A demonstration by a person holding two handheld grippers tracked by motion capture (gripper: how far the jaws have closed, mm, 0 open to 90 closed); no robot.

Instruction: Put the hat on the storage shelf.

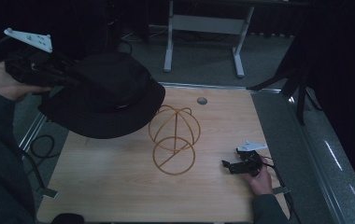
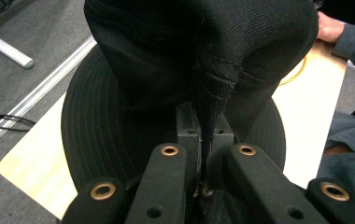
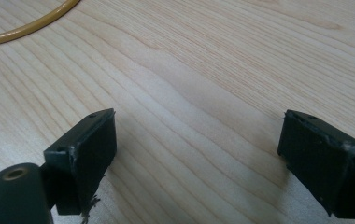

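A black bucket hat (image 1: 108,95) hangs in the air over the table's far left corner, and my left gripper (image 1: 67,80) is shut on it. In the left gripper view a fold of the hat (image 2: 166,60) is pinched between the jaws of that gripper (image 2: 203,156), with the brim spread out below. A gold wire stand (image 1: 173,140), made of a round base ring and a domed frame, sits at the middle of the table just right of the hat. My right gripper (image 1: 225,164) rests open on the wood to the stand's right. Between its spread jaws (image 3: 196,135) there is bare wood, and the stand's ring (image 3: 26,29) curves past the upper left.
The wooden table (image 1: 119,186) has a round cable hole (image 1: 202,100) near its far edge. Another table's white legs (image 1: 168,46) stand on the grey floor beyond. A dark stand (image 1: 299,84) is off the far right corner, and a black cable (image 1: 40,144) loops by the left edge.
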